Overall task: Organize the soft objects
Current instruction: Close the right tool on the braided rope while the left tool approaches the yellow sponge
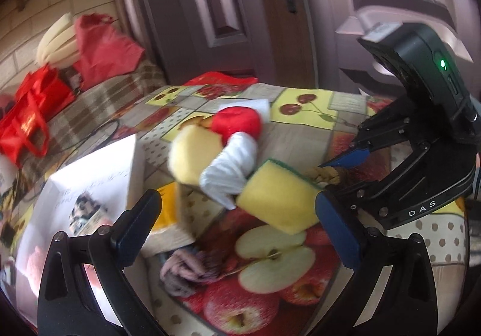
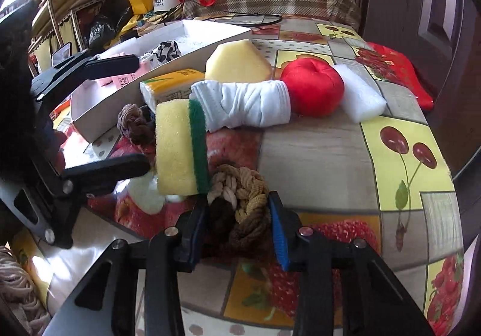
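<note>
**Right gripper around braided scrunchie, left gripper spread near sponge**

Right gripper (image 2: 239, 226): jaws sit on either side of the brown-and-tan braided fabric scrunchie (image 2: 240, 203), pads touching or nearly touching it; whether they grip it firmly cannot be told. The scrunchie rests on the fruit-print oilcloth table (image 2: 315, 149), near edge, and touches the green scouring side of the yellow rectangular sponge (image 2: 180, 152) just beyond it.

Left gripper (image 1: 234, 224): jaws wide apart, holding nothing. The sponge (image 1: 278, 196) lies between and just past the fingertips, closer to the right-hand finger.

Likely step: lift the scrunchie and move it to the white cardboard box (image 2: 207, 35) at far left, which already holds soft items. To do it well: close squarely on the thick middle of the braid, not on one loose loop, since it will squash and could slip; lift straight up first, so the sponge is not dragged along.

Other soft things in a far row: white rolled cloth (image 2: 243, 103), red satin round cushion (image 2: 312, 89), white foam block (image 2: 360, 95), pale yellow hexagonal sponge (image 2: 237, 62), tissue pack (image 2: 168, 86), second mauve-brown scrunchie (image 2: 133, 122) beside the box wall. All still outside the box, so the task looks early.
</note>
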`<move>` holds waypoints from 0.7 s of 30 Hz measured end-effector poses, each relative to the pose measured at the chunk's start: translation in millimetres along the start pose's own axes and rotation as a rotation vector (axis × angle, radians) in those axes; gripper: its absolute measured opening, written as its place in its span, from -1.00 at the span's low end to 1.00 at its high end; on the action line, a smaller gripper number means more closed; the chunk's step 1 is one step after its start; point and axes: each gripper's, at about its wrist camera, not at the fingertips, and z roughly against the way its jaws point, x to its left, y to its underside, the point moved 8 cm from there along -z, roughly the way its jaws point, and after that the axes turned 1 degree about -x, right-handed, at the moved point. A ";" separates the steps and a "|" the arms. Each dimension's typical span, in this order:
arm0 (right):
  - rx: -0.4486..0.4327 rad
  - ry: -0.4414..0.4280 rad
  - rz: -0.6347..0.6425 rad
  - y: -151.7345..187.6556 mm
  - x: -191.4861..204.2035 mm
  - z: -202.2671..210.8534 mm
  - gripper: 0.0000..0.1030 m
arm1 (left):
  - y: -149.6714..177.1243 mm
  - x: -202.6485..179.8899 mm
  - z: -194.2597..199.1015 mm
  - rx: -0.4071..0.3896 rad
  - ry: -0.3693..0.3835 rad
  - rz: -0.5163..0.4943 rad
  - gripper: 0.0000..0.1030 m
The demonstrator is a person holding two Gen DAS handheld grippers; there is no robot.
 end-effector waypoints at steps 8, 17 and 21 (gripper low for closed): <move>-0.013 -0.027 -0.027 3.3 -2.6 2.4 -0.26 | 3.3 -29.5 -10.1 0.037 0.044 -0.151 0.99; -0.020 -0.061 -0.067 4.6 -6.4 4.1 -0.26 | -4.7 -30.2 -21.8 0.017 0.095 -0.209 0.99; -0.024 -0.082 -0.084 5.6 -7.3 5.5 -0.26 | -5.7 -26.3 -26.7 0.040 0.165 -0.174 0.99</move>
